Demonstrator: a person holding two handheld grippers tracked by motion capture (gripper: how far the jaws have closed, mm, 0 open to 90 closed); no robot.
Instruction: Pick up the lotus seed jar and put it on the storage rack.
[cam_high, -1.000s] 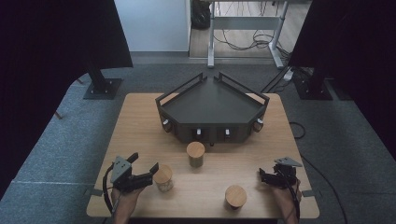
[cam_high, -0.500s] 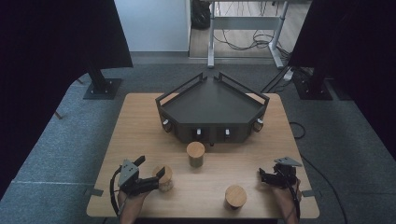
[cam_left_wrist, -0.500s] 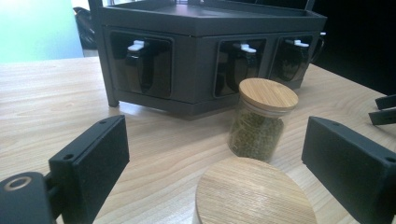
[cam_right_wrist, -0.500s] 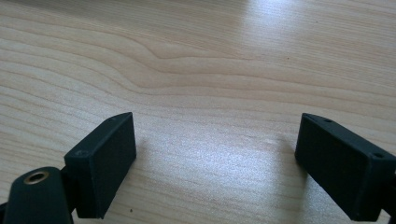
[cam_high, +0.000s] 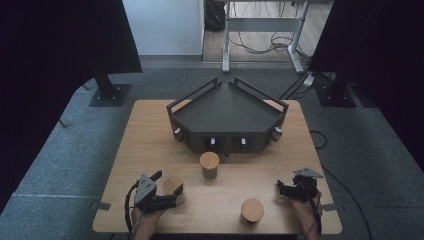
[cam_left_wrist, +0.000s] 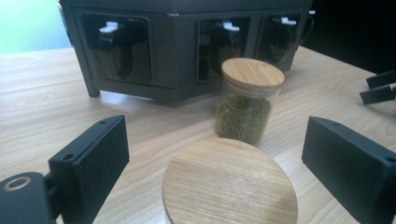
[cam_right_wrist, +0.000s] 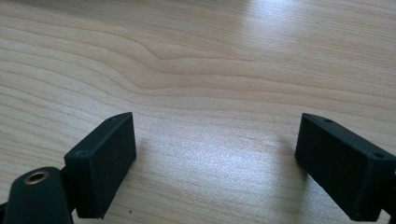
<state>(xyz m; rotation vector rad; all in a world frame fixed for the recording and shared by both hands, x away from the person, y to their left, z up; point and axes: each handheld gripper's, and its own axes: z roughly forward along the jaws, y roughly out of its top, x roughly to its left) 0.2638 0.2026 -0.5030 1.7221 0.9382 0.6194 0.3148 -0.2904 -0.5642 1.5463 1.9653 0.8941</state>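
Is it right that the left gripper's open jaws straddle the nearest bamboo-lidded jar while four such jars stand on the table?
Not quite: three jars stand there, not four, as the high view shows. The left gripper does straddle the nearest jar, jaws open; the others are the middle jar and the right jar.

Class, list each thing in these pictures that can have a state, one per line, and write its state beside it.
Left gripper: open, jaws either side of the near jar, not pressing it.
Right gripper: open, nothing between its jaws.
Near jar: upright, lid on.
Middle jar: upright, lid on, green contents inside.
Right jar: upright, lid on.
Black rack: flat top bare, dark jars in its front slots.
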